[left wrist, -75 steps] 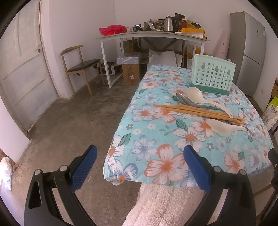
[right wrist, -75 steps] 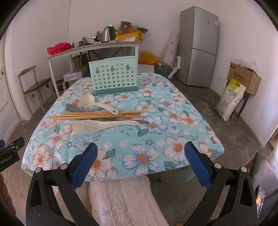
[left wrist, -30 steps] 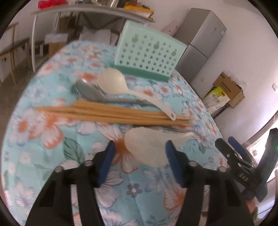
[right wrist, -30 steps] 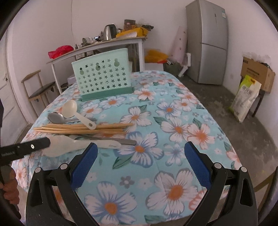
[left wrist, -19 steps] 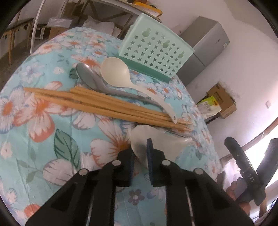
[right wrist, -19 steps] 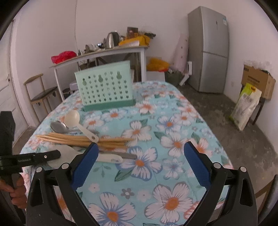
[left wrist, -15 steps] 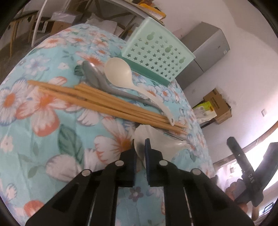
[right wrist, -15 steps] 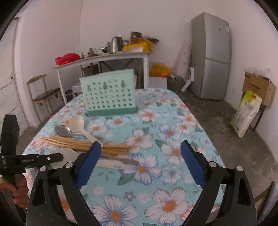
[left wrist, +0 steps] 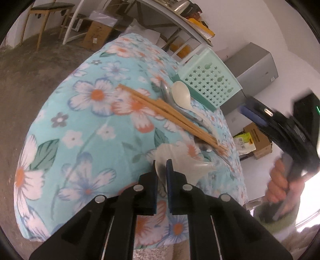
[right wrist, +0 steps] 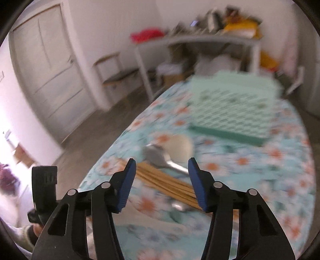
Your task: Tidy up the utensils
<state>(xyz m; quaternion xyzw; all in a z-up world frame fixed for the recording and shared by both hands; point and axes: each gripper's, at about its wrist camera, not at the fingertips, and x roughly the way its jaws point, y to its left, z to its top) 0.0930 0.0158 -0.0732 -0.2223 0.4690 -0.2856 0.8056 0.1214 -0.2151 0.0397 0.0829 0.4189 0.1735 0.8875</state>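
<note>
My left gripper (left wrist: 161,167) is shut on the bowl end of a translucent white rice paddle (left wrist: 180,160), held just above the flowered tablecloth (left wrist: 90,128). Beyond it lie wooden chopsticks (left wrist: 166,114), a metal spoon (left wrist: 167,94) and a white ladle spoon (left wrist: 182,96). A mint green perforated utensil holder (left wrist: 210,82) stands behind them. My right gripper (right wrist: 160,176) is open and empty, hovering over the chopsticks (right wrist: 168,180) and spoons (right wrist: 160,156) in a blurred view. The holder (right wrist: 232,108) is beyond it.
The table edge drops to a concrete floor (left wrist: 30,66) on the left. A white side table (left wrist: 160,20) with clutter, a chair (left wrist: 44,12) and a grey fridge (left wrist: 254,68) stand behind. The right gripper and hand (left wrist: 288,140) show at the right of the left wrist view.
My left gripper closed on the rice paddle and lifted and tilted it. My right gripper swung left and forward over the utensils, jaws narrowing somewhat; its view is motion-blurred.
</note>
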